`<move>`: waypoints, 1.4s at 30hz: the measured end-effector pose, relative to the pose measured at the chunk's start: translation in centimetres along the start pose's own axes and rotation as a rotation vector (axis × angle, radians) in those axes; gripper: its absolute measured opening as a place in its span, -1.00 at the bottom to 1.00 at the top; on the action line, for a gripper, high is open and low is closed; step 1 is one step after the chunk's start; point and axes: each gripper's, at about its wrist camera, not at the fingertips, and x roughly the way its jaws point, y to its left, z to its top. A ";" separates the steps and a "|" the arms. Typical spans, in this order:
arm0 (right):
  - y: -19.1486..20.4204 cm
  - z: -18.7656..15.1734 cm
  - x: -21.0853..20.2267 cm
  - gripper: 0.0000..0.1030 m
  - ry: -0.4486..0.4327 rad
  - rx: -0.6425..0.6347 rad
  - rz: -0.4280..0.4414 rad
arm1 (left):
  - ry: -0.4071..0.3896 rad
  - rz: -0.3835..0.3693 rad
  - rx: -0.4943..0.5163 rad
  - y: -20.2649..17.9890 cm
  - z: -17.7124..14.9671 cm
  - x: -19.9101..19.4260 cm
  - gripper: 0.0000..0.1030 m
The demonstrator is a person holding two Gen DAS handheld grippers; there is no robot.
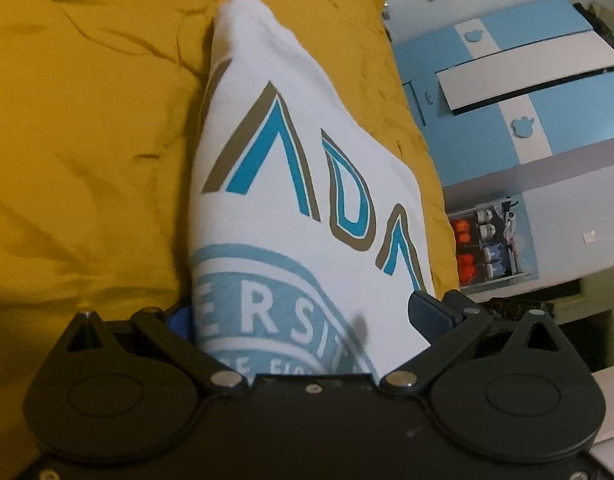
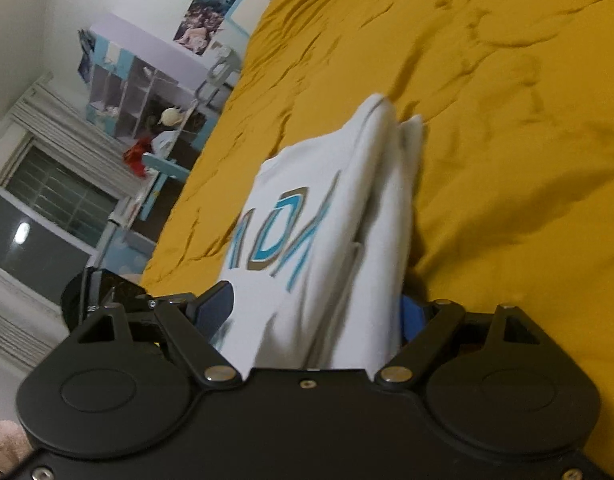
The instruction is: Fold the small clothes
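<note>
Two grippers on one garment — the white T-shirt hangs bunched between both pairs of fingers, above the mustard-yellow bedspread. On the left wrist view, the left gripper has its blue-padded fingers pressed into either side of the cloth near the round blue print, jaws held partly apart by the thickness of the fabric. The shirt runs away from the camera to a rounded white end far up the frame, with blue-and-tan lettering across it. Over on the right wrist view, the right gripper clamps a thick fold of the same T-shirt, layers stacked at its right edge. Beyond the bed's left edge — a window and shelves; a blue cabinet stands right.
</note>
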 end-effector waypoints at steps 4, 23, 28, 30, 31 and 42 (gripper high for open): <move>0.2 0.3 1.3 0.85 0.001 0.014 0.000 | 0.001 0.007 -0.019 -0.3 0.7 1.1 1.00; 7.1 1.3 -0.3 -0.37 -0.083 -0.068 -0.141 | -0.079 0.070 0.064 -3.9 0.3 -4.6 -0.48; 11.8 2.2 1.1 -0.37 -0.100 -0.133 -0.089 | -0.157 0.092 0.118 -4.9 0.7 -11.0 -0.48; 13.7 2.7 2.4 -0.37 -0.106 -0.144 -0.059 | -0.194 0.109 0.140 -5.0 1.0 -14.0 -0.47; 14.5 2.9 3.1 -0.37 -0.108 -0.152 -0.047 | -0.207 0.120 0.150 -5.0 1.1 -15.3 -0.47; 16.0 2.6 13.2 -0.38 -0.043 -0.160 -0.003 | -0.242 0.213 0.101 2.6 2.5 -21.9 -0.44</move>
